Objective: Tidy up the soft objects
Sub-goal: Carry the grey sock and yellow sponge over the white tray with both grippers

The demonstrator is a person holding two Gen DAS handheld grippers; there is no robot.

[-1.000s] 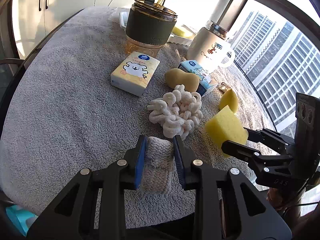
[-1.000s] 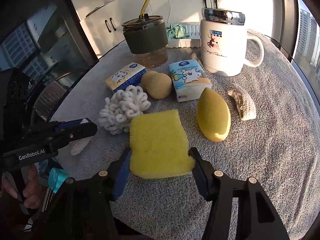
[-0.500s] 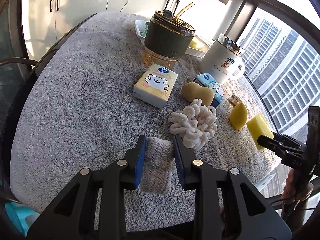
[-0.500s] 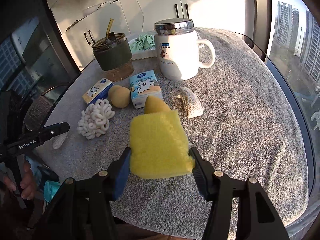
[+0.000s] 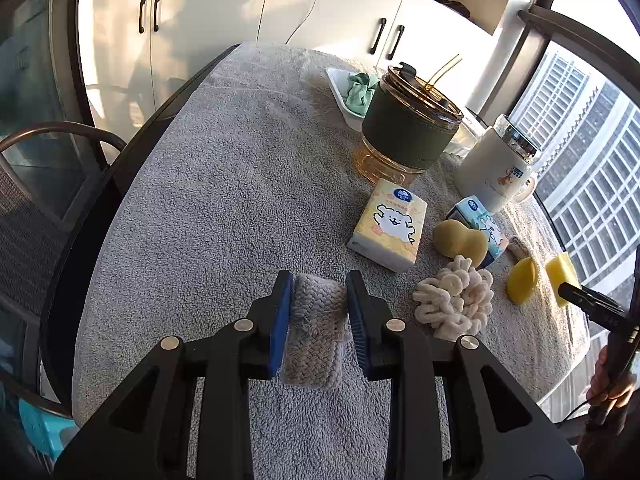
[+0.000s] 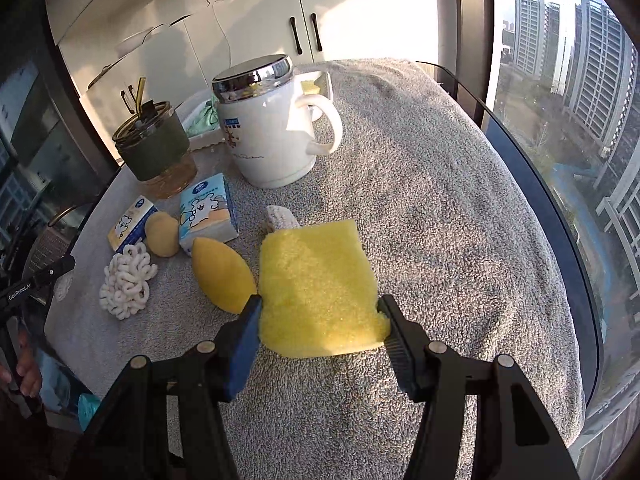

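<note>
Both of my grippers have lifted back from the cluster on the grey towel since the earlier frames, so the objects now sit farther ahead and smaller in each wrist view. My left gripper is nearly closed, its blue pads clamped on a beige knitted cloth that hangs clear of the towel. My right gripper stands at medium width, pressing both pads into a yellow sponge block, which is held above the towel.

Object positions on the towel:
- A white looped scrubber lies just ahead and right of the left gripper.
- A tan gourd-shaped sponge lies between a yellow tissue pack and a blue tissue pack.
- A yellow teardrop sponge lies just left of the held block in the right wrist view.
- A second knitted piece lies behind the block, partly hidden.
- A white lidded mug and a green-sleeved tumbler stand upright at the rear.
- A white tray behind them holds a green cloth.
</note>
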